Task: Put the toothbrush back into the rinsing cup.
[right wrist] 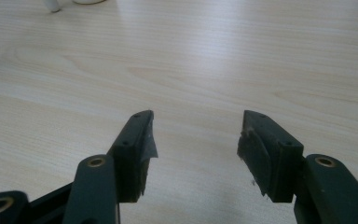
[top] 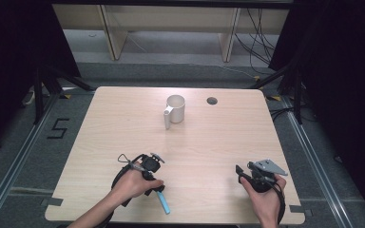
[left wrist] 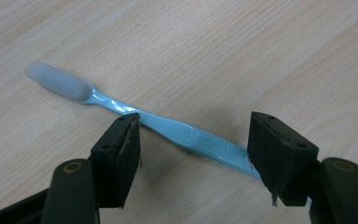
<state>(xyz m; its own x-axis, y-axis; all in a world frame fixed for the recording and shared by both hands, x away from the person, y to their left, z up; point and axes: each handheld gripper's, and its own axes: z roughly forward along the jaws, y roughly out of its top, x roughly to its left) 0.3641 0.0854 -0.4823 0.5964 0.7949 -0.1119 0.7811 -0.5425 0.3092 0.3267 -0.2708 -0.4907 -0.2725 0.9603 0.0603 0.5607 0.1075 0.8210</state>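
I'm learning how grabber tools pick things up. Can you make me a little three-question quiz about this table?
1. True or false: the left tool has already squeezed shut on the blue toothbrush.
2. What stands at the far middle of the table? A) a white mug B) a red bowl C) a green bottle
3. Fill in: the right tool is open over bare ____.

Key
1. False: its jaws stand apart, one on each side of the handle, and the toothbrush lies flat on the wood.
2. A, the white mug, upright, handle toward the person.
3. Table; there is nothing between its jaws.
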